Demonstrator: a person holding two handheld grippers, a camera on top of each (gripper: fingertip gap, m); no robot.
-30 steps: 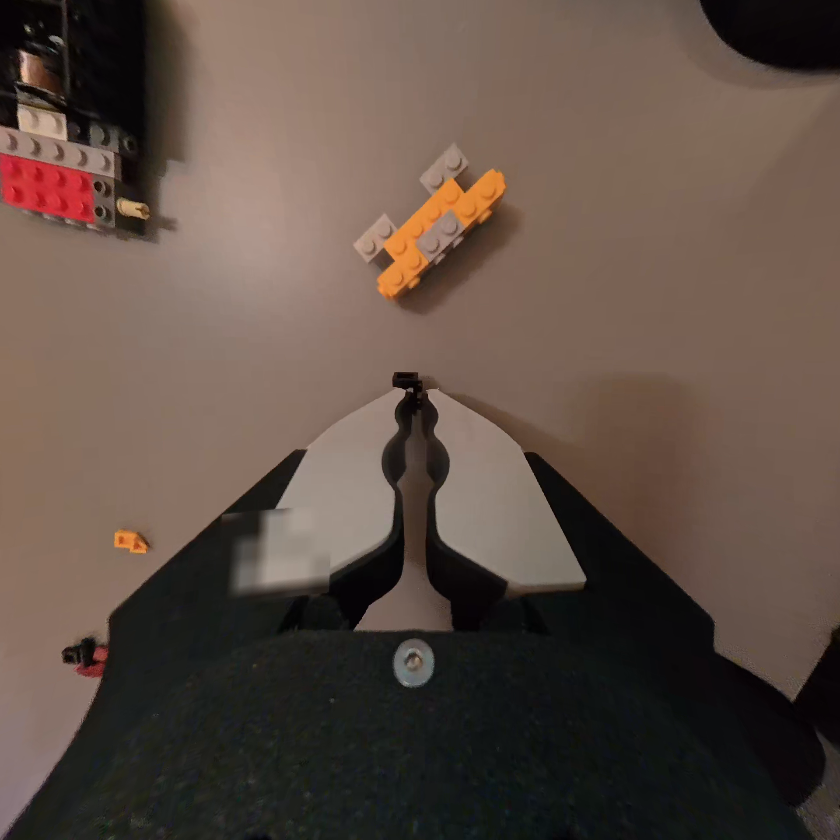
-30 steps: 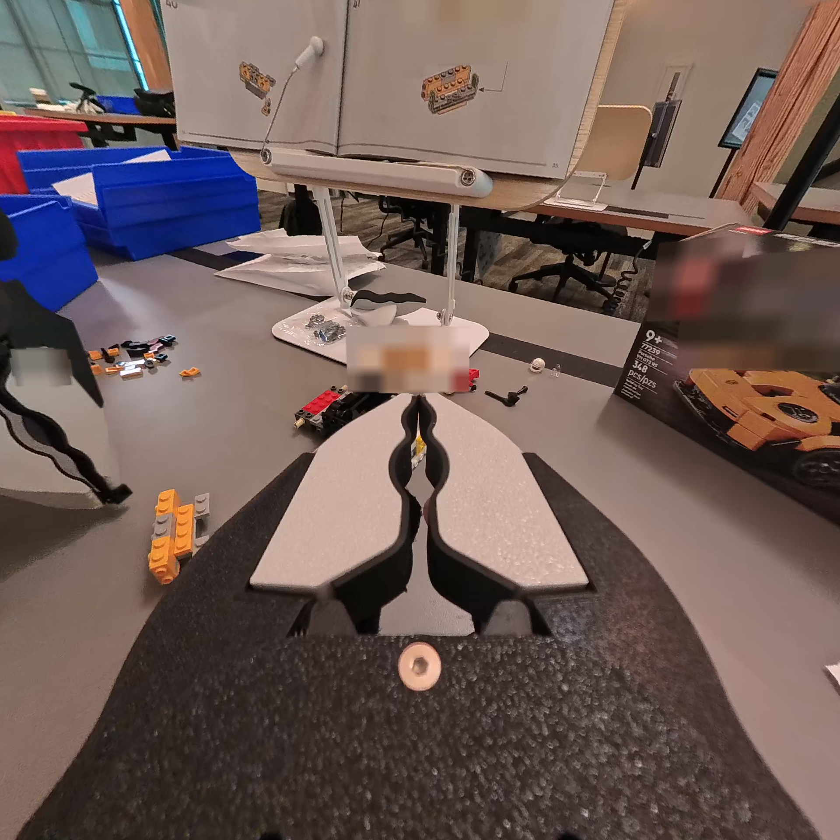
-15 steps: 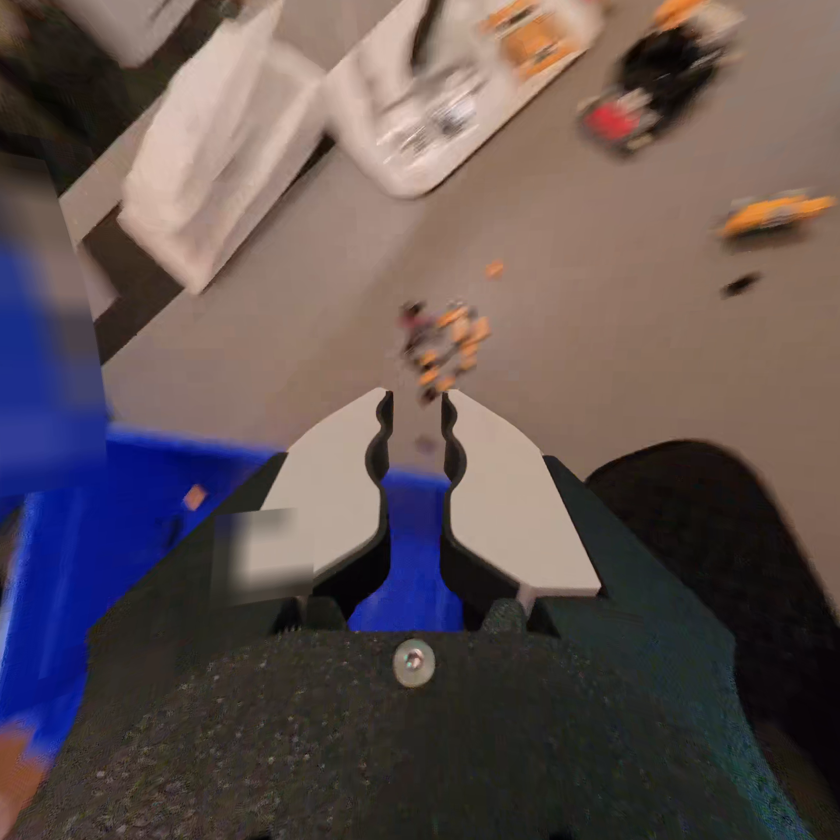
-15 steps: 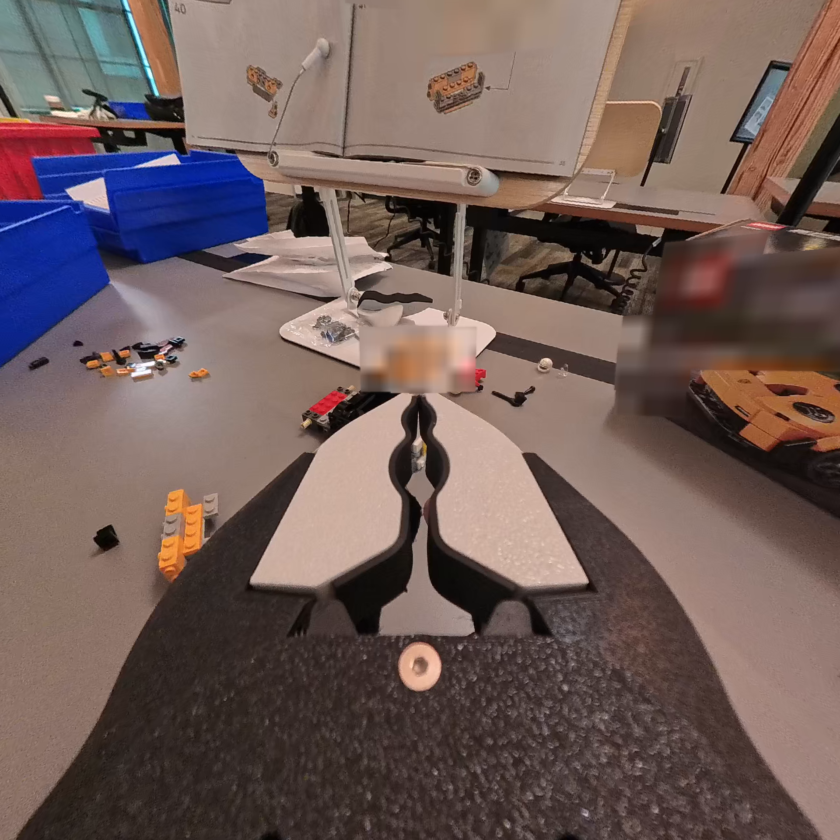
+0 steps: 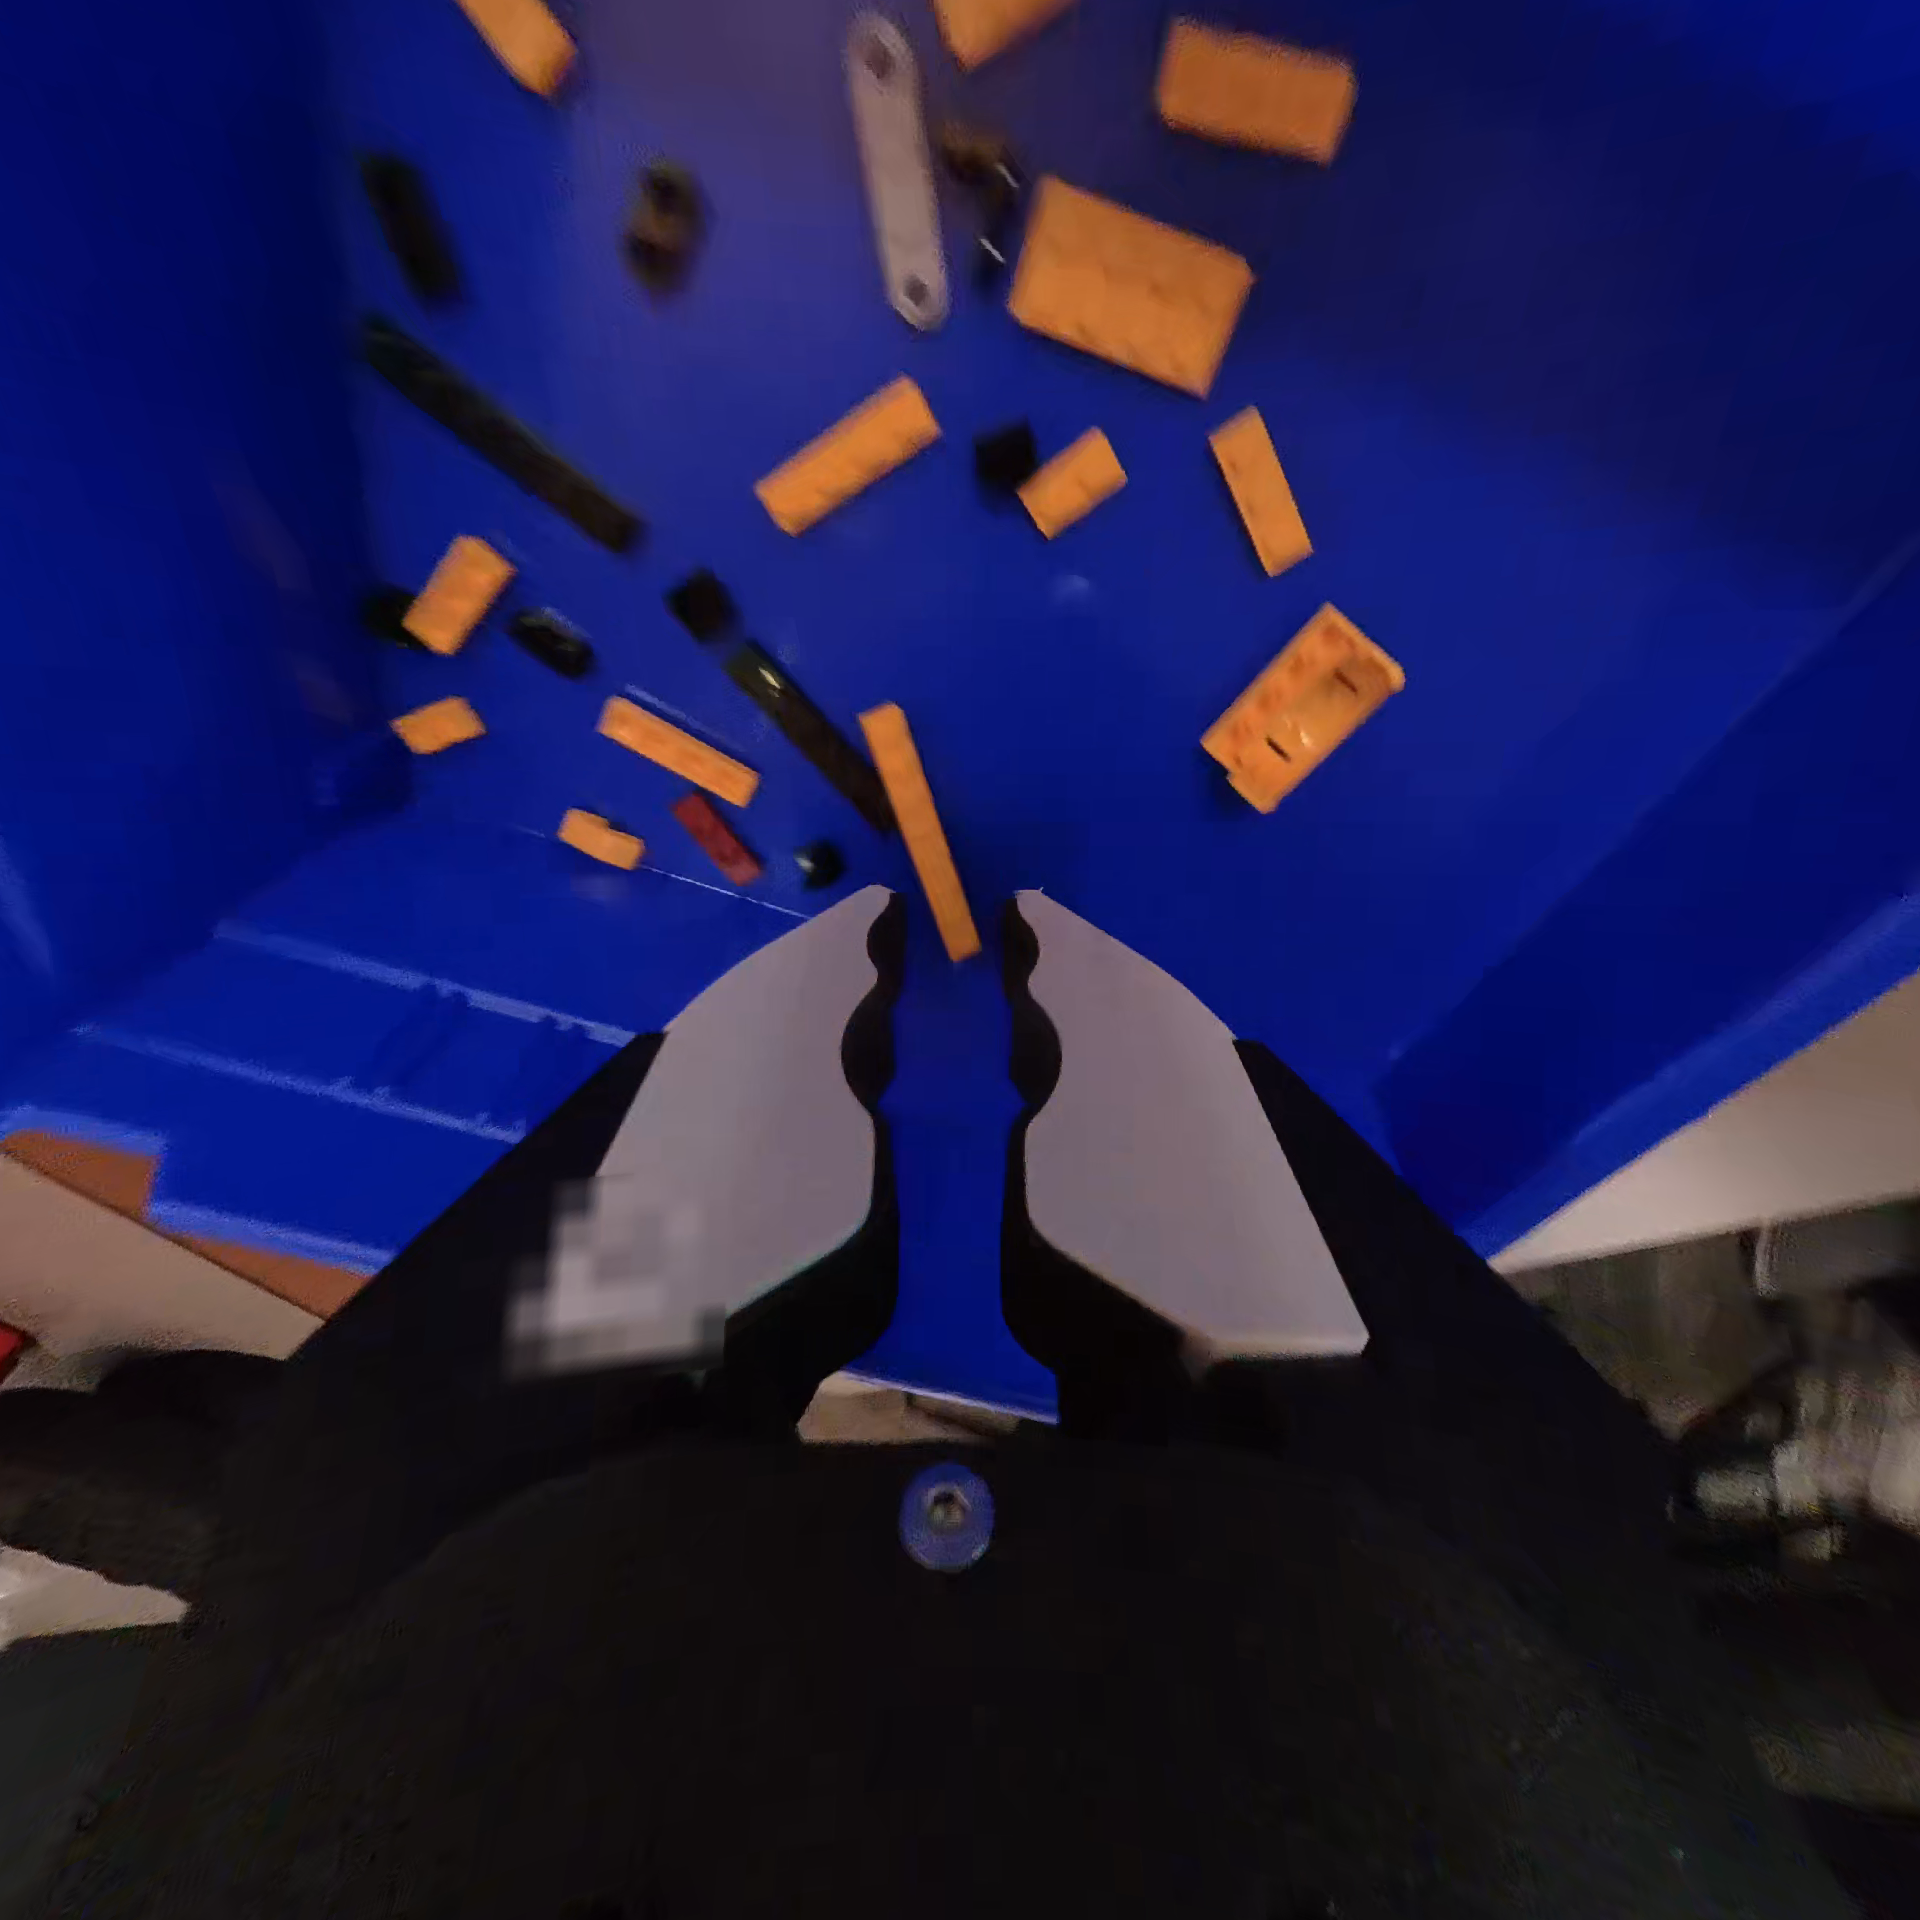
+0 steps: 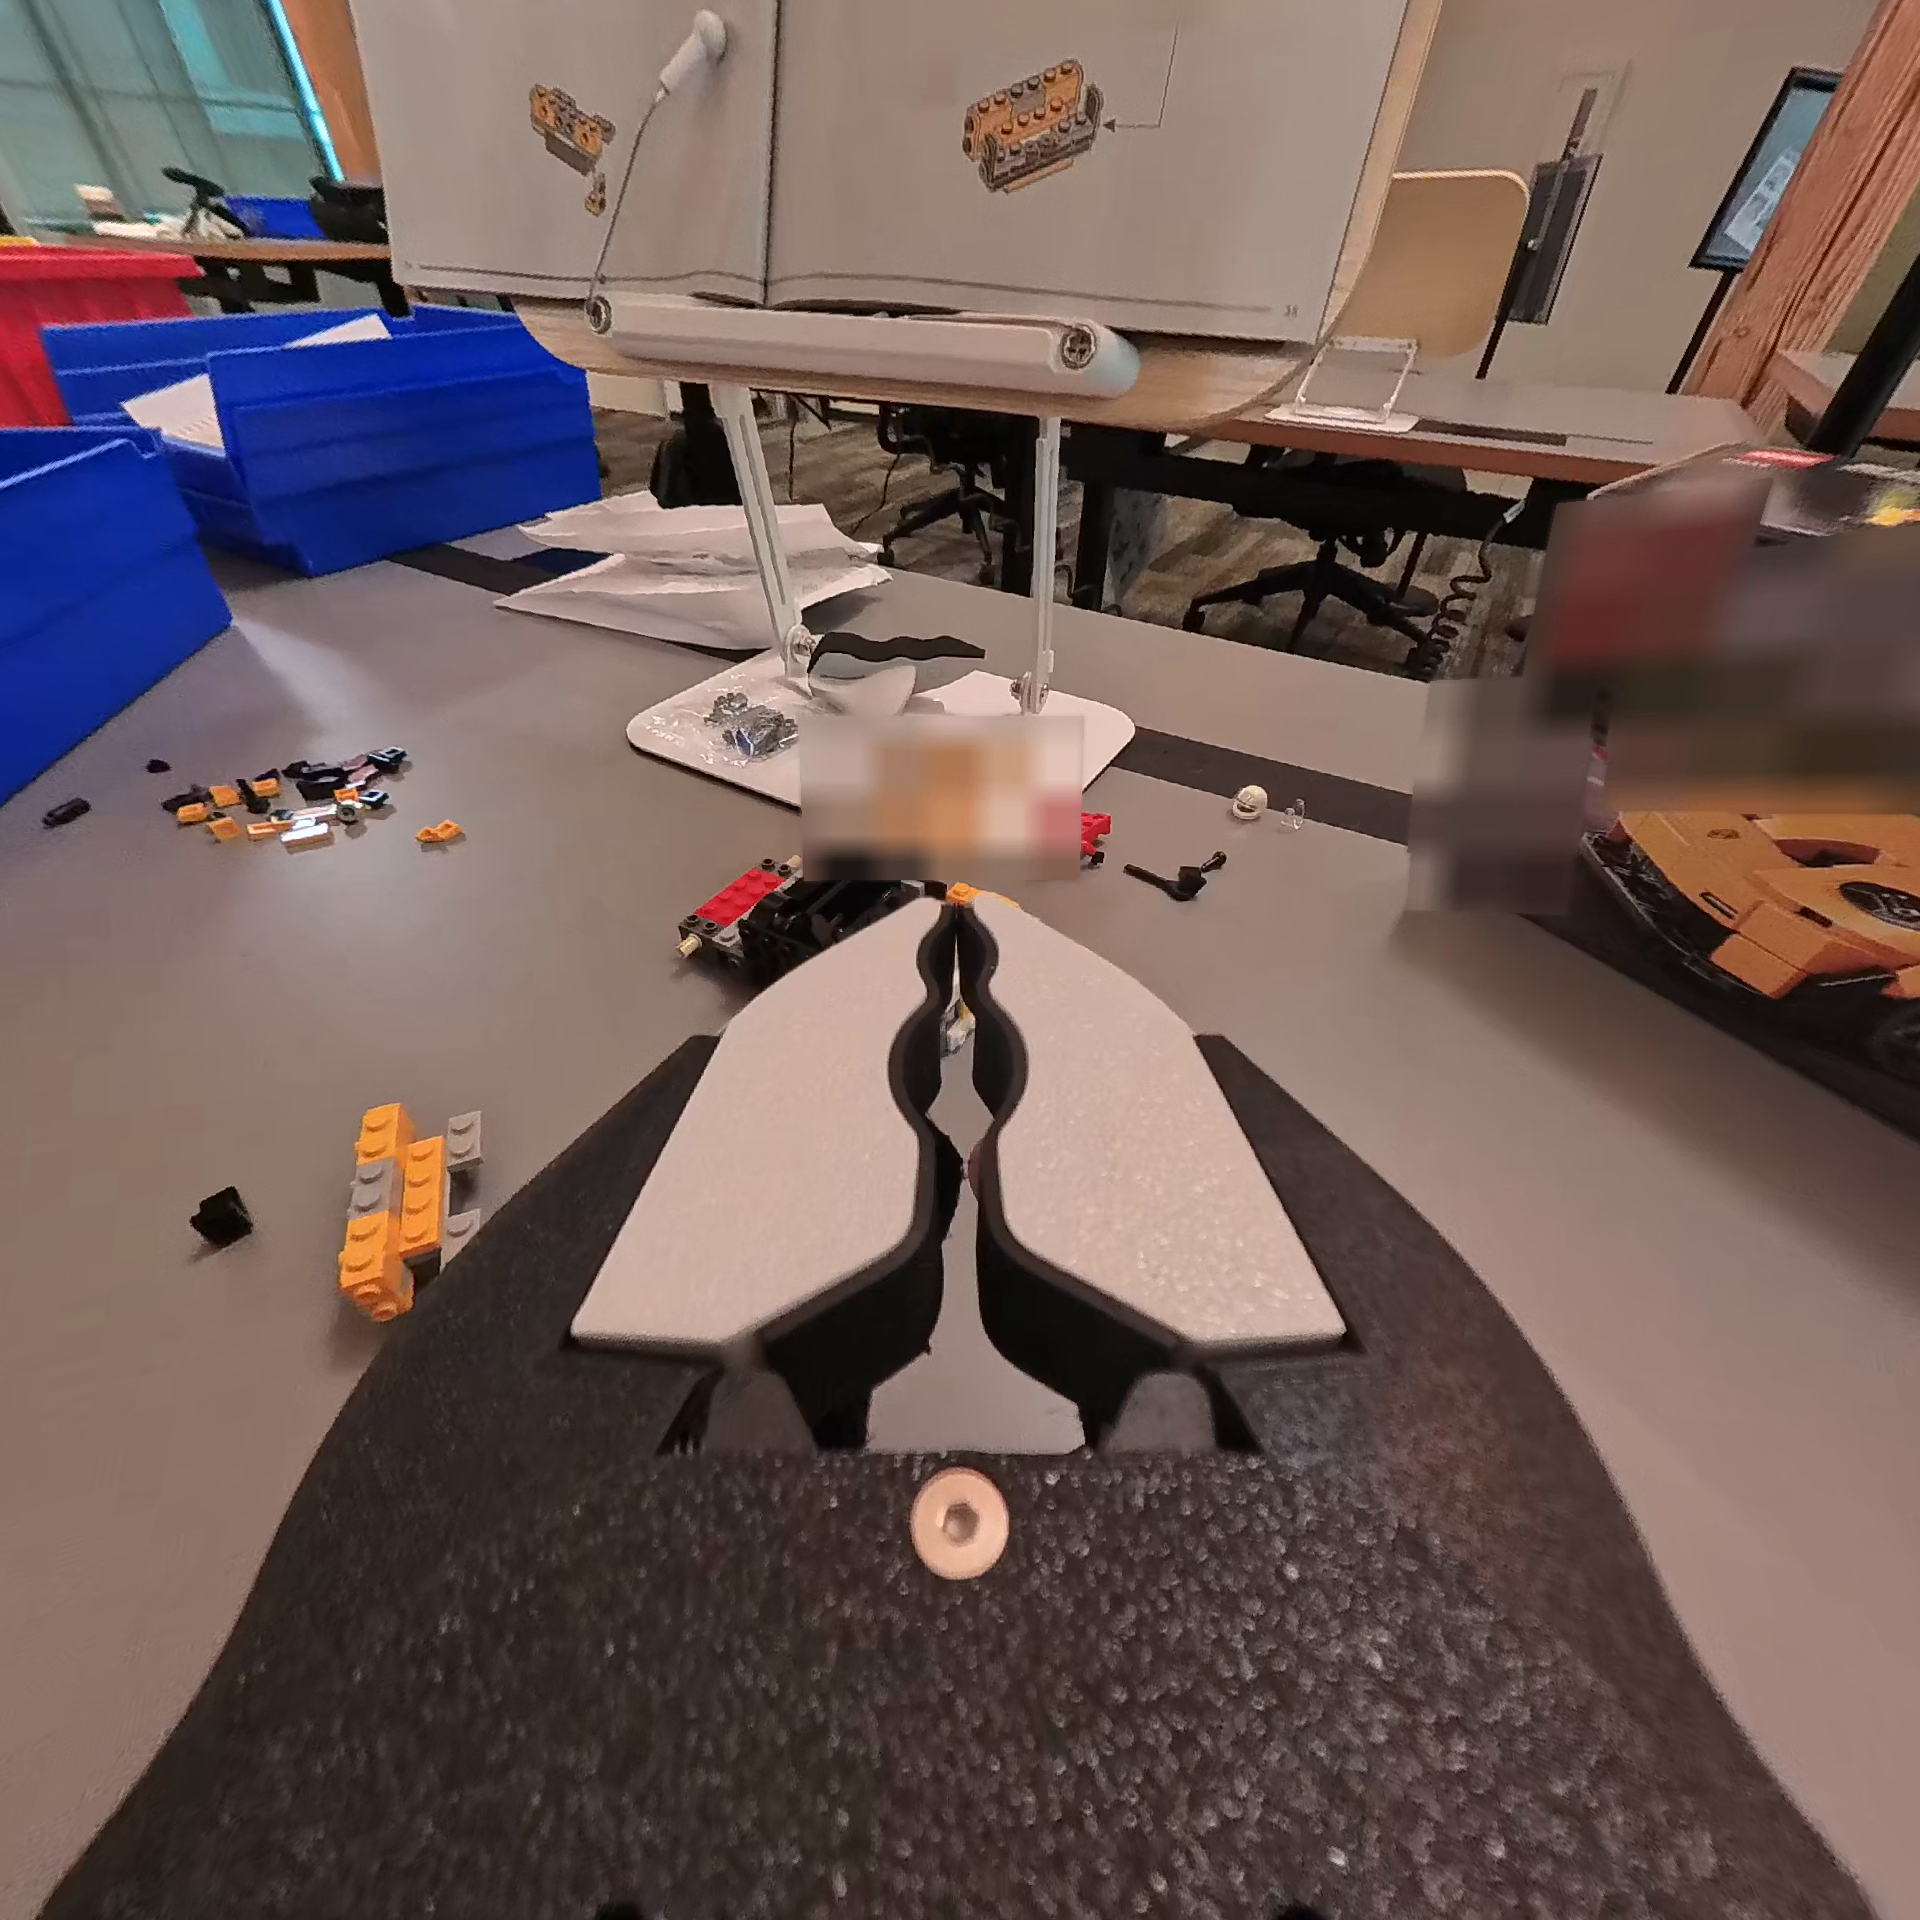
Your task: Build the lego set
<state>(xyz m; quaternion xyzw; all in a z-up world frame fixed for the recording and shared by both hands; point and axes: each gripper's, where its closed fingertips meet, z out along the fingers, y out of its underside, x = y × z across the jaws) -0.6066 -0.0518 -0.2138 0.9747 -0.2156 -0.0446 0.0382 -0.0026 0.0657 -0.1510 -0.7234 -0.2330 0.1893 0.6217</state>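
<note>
My left gripper (image 5: 956, 909) is open and points down into a blue bin (image 5: 1558, 935) holding several loose orange and black pieces. The near end of a long orange plate (image 5: 920, 831) lies between its fingertips, untouched by them. My right gripper (image 6: 958, 914) is shut on a small lego piece (image 6: 956, 1023) seen in the gap between its jaws, and hovers over the grey table. An orange and grey sub-assembly (image 6: 405, 1205) lies left of it, with a small black piece (image 6: 221, 1216) beside it. A black chassis with a red plate (image 6: 790, 914) sits just beyond the right fingertips.
An open instruction booklet (image 6: 883, 156) on a white stand faces me. Blue bins (image 6: 384, 436) line the left side. A pile of small pieces (image 6: 291, 800) lies at far left. The set's box (image 6: 1766, 883) stands at right. About 60 cm separates my left fingertips from my right.
My left gripper let go of the small black piece beside the orange sub-assembly, opened, and swung left into the blue bin. My right gripper stayed shut and hardly moved.
</note>
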